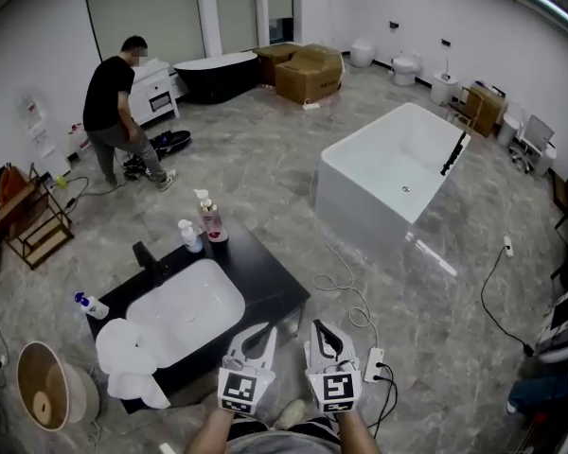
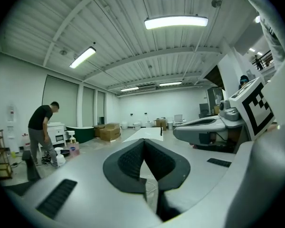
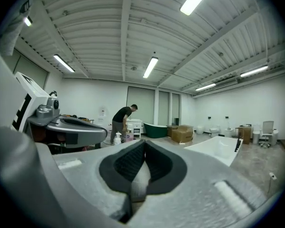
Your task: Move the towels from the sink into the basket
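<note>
White towels [image 1: 128, 356] lie bunched at the near-left end of the sink [image 1: 197, 303], spilling over the near-left corner of the counter [image 1: 276, 287]; the basket [image 1: 76, 397] stands on the floor just beside that corner. Left gripper [image 1: 258, 329] and right gripper [image 1: 323, 329] hang side by side off the counter's near-right corner, each with jaws pressed together on nothing, pointing out across the room. Towels sit well to the left of both, so the left gripper is nearer; it likely needs to swing left and open first.
</note>
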